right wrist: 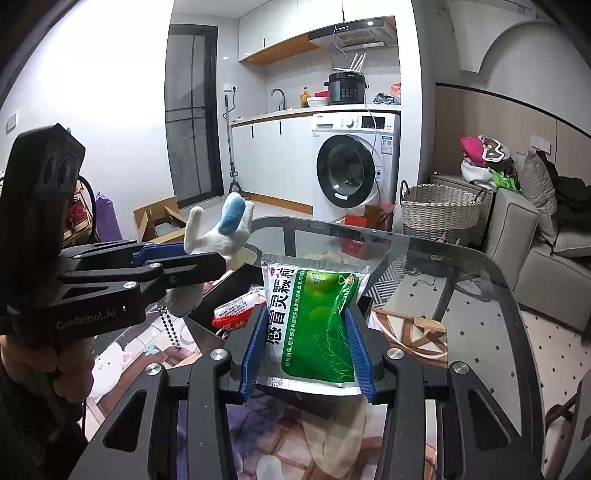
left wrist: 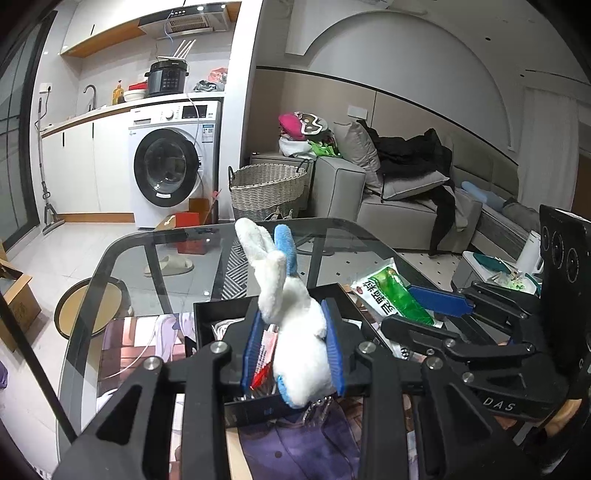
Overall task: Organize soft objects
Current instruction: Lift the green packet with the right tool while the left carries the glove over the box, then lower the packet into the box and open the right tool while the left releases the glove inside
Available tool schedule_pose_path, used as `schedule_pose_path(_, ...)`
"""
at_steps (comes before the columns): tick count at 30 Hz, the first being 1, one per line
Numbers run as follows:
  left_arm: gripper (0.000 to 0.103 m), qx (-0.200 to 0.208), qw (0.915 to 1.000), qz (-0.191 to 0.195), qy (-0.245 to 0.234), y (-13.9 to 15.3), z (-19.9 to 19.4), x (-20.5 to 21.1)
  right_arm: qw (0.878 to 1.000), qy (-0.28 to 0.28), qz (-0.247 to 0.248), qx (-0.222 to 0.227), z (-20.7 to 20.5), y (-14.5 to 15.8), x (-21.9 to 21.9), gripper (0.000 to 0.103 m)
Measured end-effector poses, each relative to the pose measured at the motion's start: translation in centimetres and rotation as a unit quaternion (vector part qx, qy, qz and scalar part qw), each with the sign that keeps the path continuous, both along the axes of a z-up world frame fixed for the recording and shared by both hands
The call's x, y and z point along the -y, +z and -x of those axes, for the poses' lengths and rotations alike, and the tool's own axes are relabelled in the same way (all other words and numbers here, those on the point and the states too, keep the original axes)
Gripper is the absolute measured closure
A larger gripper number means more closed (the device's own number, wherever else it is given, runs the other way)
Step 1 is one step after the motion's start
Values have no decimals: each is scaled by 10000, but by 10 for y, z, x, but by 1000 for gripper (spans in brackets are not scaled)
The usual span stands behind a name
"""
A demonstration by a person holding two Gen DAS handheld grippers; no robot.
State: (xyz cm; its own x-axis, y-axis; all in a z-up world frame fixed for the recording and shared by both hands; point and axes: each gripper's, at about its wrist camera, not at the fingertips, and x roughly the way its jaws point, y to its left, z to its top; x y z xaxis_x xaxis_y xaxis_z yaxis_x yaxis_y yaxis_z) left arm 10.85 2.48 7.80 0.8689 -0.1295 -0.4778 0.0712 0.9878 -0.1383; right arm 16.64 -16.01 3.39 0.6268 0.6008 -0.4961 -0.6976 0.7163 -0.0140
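Bright, even indoor light, small ceiling spotlights [left wrist: 200, 7] glowing above the kitchen, pale reflections across the dark glass tabletop [right wrist: 461, 273], strong fisheye curvature, black vignetted corners, sharp focus throughout

The far half of the glass table [right wrist: 461, 280] lies bare, giving open passage ahead of both grippers. Directly below them sits a black box [left wrist: 221, 317] holding a red-and-white packet [right wrist: 238, 308] and other clutter, so a straight descent meets obstruction. The left gripper [left wrist: 291, 343] and right gripper [right wrist: 308, 343] hang side by side (each loaded: a plush bunny [left wrist: 291, 325] and a green pouch [right wrist: 314, 317]), leaving little sideways room between them. Past the table edge, a wicker basket [right wrist: 439, 212] stands on the floor beside the sofa [right wrist: 535, 236].
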Motion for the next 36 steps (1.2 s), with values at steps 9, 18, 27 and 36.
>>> schedule_pose_path(9,73,-103,9999,-86,8,-5,-19,-6,9999,-6,59,-84,-17,-8,-22,60)
schedule_pose_path(18,73,-289,9996,-14,10,-18,-35,-11,9995,16,115,-286,-37,-20,-37,60)
schedule_pose_path(27,73,-388,9992,35,69,-28,-43,-22,9988,-17,240,-435,-53,-36,-47,60)
schedule_pose_path(36,73,-474,9989,20,65,-35,-44,-26,9974,43,459,-558,-58,-53,-61,60)
